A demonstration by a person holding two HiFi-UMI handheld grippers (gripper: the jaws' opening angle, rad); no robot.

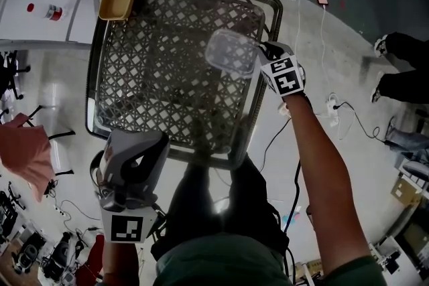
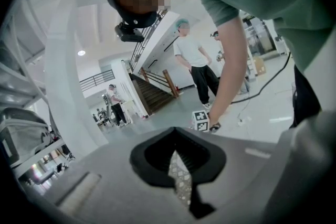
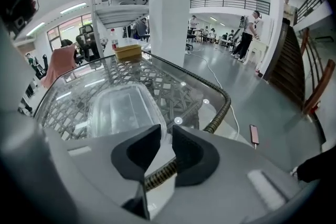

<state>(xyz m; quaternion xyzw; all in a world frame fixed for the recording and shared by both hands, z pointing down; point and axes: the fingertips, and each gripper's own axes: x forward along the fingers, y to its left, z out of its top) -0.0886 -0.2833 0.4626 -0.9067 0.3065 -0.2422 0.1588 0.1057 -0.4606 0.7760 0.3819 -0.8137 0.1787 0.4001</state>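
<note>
Right gripper (image 1: 265, 53): arm stretched forward and nearly straight, bare forearm running up to the table's right edge, marker cube facing up. Its fingers (image 3: 137, 150) stand narrow, closed on the near rim of a clear plastic tub (image 3: 122, 111). The rest of the tub reaches out ahead of the fingertips over the woven, glass-topped table (image 1: 90, 77). Whether the tub's bottom rests on the glass, cannot tell. The table's dark rim passes just under and to the right of these fingers. A yellow tray (image 3: 127, 52) sits far beyond the fingertips at the opposite corner, well apart from the tub. A phone (image 3: 254, 134) lies on the floor off to the right of the fingers. Left gripper (image 1: 134, 157): held low and close to the body, off the table's near left corner, tipped upward so its view takes in the person's bent head and reaching arm. Its fingers (image 2: 155, 157) are pressed almost together, only a thin slit between them, nothing gripped. The tub is well apart from them, across the table.
</note>
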